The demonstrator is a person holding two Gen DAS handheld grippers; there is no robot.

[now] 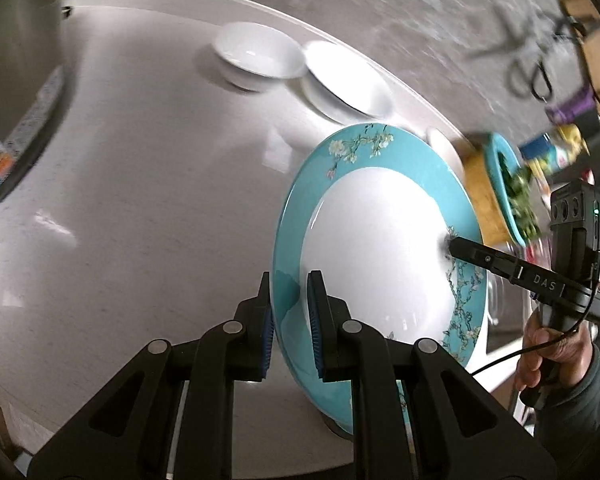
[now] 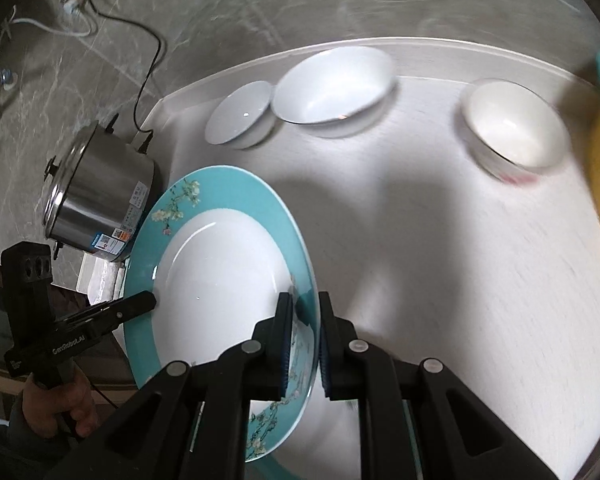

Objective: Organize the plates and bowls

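A teal-rimmed floral plate (image 1: 376, 240) with a white centre is held tilted on edge above the white counter (image 1: 140, 200). My left gripper (image 1: 290, 312) is shut on its near rim. My right gripper (image 2: 304, 336) is shut on the opposite rim of the same plate (image 2: 220, 272); its finger shows in the left wrist view (image 1: 466, 250). Two white bowls (image 1: 258, 54) (image 1: 346, 78) sit side by side at the counter's far edge. They show in the right wrist view as a small one (image 2: 238, 116) and a larger one (image 2: 334, 84). A third white bowl (image 2: 514, 126) stands to the right.
A steel pot (image 2: 100, 200) with a power cord stands at the counter's left end. A yellow and teal object (image 1: 496, 188) with greens sits beyond the plate. A marble wall (image 2: 260, 8) backs the counter.
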